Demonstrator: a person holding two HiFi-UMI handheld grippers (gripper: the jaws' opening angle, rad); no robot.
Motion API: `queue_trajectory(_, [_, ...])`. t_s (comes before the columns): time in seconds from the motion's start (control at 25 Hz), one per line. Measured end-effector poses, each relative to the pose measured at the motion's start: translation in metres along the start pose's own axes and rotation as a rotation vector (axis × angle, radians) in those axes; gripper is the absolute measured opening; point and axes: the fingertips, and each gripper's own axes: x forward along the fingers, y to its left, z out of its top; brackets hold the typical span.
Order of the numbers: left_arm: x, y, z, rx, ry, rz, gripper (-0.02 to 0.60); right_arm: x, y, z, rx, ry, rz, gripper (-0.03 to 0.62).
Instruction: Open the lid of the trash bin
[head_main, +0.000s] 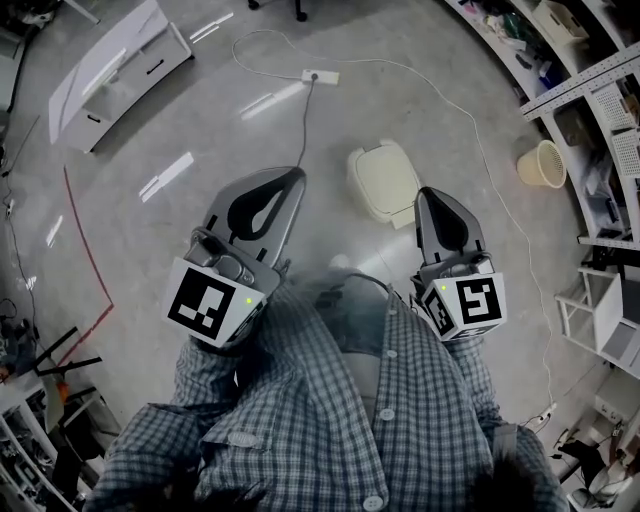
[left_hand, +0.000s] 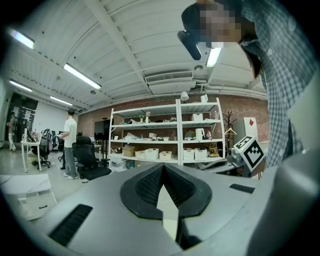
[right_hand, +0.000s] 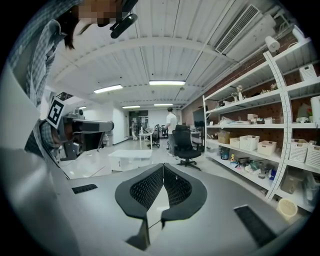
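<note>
Left claw (head_main: 285, 188) and right claw (head_main: 437, 203), both closed and empty, above the cream plastic trash bin (head_main: 398, 214), lid (head_main: 383, 178) apparently shut. Approach stage; next, likely descend to the lid's edge.

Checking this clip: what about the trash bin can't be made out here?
- Trash bin: seen only from above in the head view; the right tool hides its near corner, and which side it opens from is unclear.
- Left and right gripper views: the bin is outside both; they face the room's shelves.
- Basket: head view, contents too small.
</note>
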Motion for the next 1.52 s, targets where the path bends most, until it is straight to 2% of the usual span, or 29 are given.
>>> queue_trajectory(0.12, [0.003, 0.003, 0.004, 0.001, -0.024, -0.006, 0.005, -0.002, -0.002, -0.003, 0.010, 0.004, -0.011, 0.018])
queue_trajectory(0.36, [0.016, 0.005, 0.006, 0.021, -0.007, -0.017, 0.005, -0.007, -0.020, -0.010, 0.035, 0.013, -0.055, 0.018])
queue_trajectory(0.64, [0.035, 0.012, 0.005, 0.020, -0.014, -0.084, 0.005, -0.002, -0.032, -0.009, 0.048, 0.000, -0.125, 0.018])
queue_trajectory(0.76, [0.055, 0.011, 0.009, 0.030, -0.011, -0.127, 0.005, -0.003, -0.045, -0.009, 0.059, 0.007, -0.164, 0.018])
queue_trajectory(0.96, [0.084, 0.013, 0.002, 0.028, 0.013, -0.250, 0.005, 0.000, -0.062, -0.014, 0.091, 0.023, -0.275, 0.018])
queue_trajectory(1.16, [0.106, 0.036, -0.012, 0.010, 0.086, -0.320, 0.005, 0.021, -0.066, -0.017, 0.131, 0.042, -0.349, 0.018])
queue_trajectory(1.28, [0.122, 0.052, -0.013, 0.003, 0.068, -0.378, 0.005, 0.038, -0.064, -0.017, 0.146, 0.054, -0.388, 0.018])
queue_trajectory(1.36, [0.131, 0.061, -0.022, -0.001, 0.117, -0.415, 0.005, 0.048, -0.061, -0.016, 0.163, 0.060, -0.416, 0.018])
queue_trajectory(1.52, [0.152, 0.072, -0.028, 0.024, 0.145, -0.507, 0.005, 0.061, -0.060, -0.019, 0.192, 0.067, -0.487, 0.018])
